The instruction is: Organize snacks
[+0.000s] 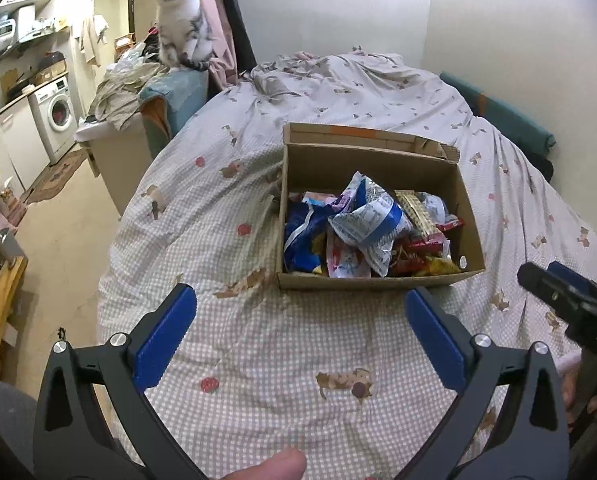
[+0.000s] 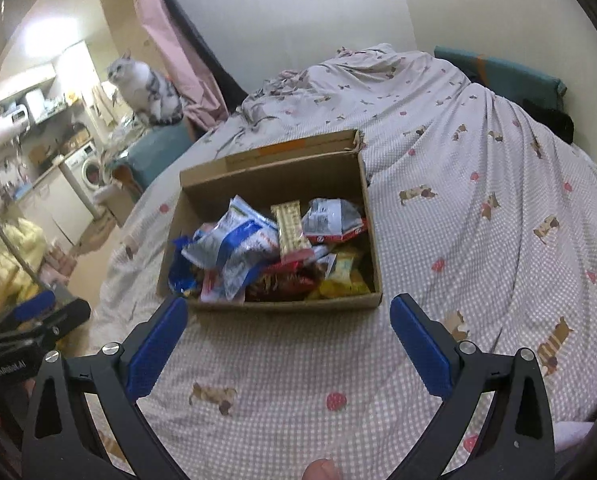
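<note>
Open brown cardboard box (image 1: 372, 216) w/ crumpled snack packets (image 2: 266, 252) sits mid-bed on the checked, animal-print bedcover (image 1: 258, 344), at 12 o'clock of both tools. Left tool (image 1: 300, 300) wide open, empty, hovering above cover. Right tool (image 2: 288, 312) same: spread, holding nothing. Grey-white cat (image 1: 182, 24) sits at 11 o'clock, well apart from box.

Checked bedspread (image 1: 282, 360), white walls (image 1: 498, 20), washing machine (image 1: 56, 114).

we see bed cover (image 2: 478, 240): pale pink-white check, brown dogs, red strawberries | cardboard box (image 2: 372, 216): brown, orange tape | snack packets (image 2: 234, 240): blue-white, red, yellow | left gripper (image 1: 300, 304): black, blue pads | cat (image 1: 180, 24): white-grey tabby
</note>
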Demonstrator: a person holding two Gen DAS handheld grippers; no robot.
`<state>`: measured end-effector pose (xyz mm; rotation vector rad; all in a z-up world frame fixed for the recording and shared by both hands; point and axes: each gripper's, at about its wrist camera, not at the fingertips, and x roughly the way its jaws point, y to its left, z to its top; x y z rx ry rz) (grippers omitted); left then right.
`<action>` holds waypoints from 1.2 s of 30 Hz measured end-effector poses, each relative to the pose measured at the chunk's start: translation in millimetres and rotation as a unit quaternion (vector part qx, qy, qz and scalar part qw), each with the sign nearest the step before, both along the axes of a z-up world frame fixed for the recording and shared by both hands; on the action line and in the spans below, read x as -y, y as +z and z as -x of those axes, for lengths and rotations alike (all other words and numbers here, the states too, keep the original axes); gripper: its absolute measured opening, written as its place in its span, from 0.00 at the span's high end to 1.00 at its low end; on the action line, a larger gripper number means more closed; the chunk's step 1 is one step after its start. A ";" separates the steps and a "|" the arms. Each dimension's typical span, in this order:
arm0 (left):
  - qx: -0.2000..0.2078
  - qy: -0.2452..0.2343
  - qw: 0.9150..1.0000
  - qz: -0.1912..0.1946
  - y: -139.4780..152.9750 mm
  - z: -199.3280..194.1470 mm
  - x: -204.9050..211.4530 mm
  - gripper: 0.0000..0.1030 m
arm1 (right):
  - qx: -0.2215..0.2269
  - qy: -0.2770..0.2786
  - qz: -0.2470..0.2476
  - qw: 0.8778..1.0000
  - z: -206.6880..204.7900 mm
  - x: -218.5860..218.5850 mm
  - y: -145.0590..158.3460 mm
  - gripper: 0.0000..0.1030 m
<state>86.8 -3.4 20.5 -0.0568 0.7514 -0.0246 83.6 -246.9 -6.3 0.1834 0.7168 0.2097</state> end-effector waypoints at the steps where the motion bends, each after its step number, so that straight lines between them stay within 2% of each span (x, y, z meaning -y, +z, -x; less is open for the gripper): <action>1: 0.002 0.002 1.000 -0.001 -0.6 2.9 -0.4 0.00 | 0.000 0.000 0.006 1.000 2.7 -2.5 -1.3 0.00; 6: 0.012 -0.005 1.000 -0.026 -7.4 13.4 5.3 0.00 | -0.004 -0.003 0.027 1.000 11.5 -10.7 -8.7 0.00; 10: 0.014 -0.005 0.999 -0.032 -11.3 13.4 7.2 0.00 | -0.008 -0.008 0.039 0.999 11.0 -13.5 -13.1 0.00; 36: -0.005 0.001 1.000 -0.018 -19.1 9.3 5.6 0.00 | 0.001 -0.009 0.069 0.998 10.9 -21.3 -14.7 0.00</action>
